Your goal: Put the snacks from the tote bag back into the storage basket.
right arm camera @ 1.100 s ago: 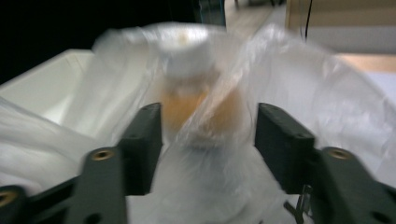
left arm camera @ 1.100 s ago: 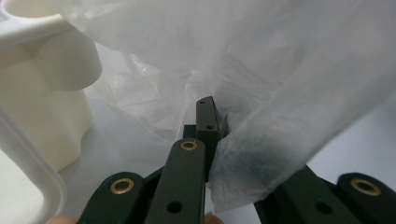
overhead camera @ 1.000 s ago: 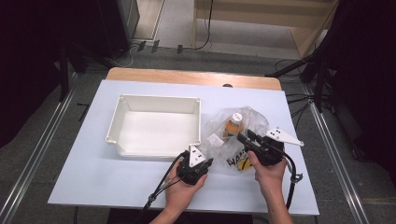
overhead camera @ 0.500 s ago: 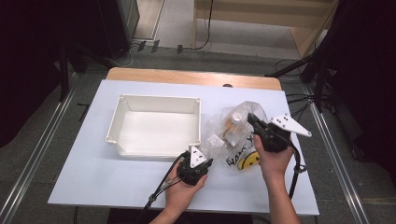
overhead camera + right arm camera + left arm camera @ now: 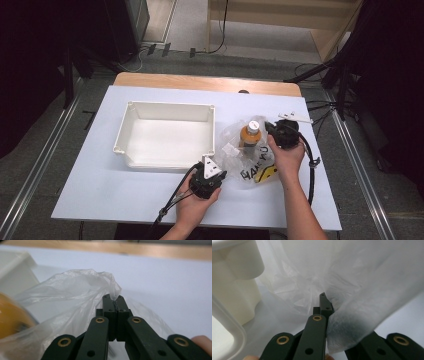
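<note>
Fingers: both grippers' jaws are clenched on the bag's film, right gripper (image 5: 115, 301) on its rim, left gripper (image 5: 322, 305) on a bunched fold.
Bag (image 5: 235, 150): lies at the tray's (image 5: 131, 152) 3 o'clock; the 2 grips likely spread its mouth.
Bottle (image 5: 249, 134): orange, inside the bag.

- The high view looks forward and down from above the person's side, taking in the whole white table (image 5: 150, 200), with the forearms coming in from the bottom edge.
- The left gripper view sits low and very close, looking along its jaws at the clear plastic bag (image 5: 352, 277), with the white bin (image 5: 234, 287) beside it.
- The right gripper view, also low and close, faces across the table, and all three views share that bag.
</note>
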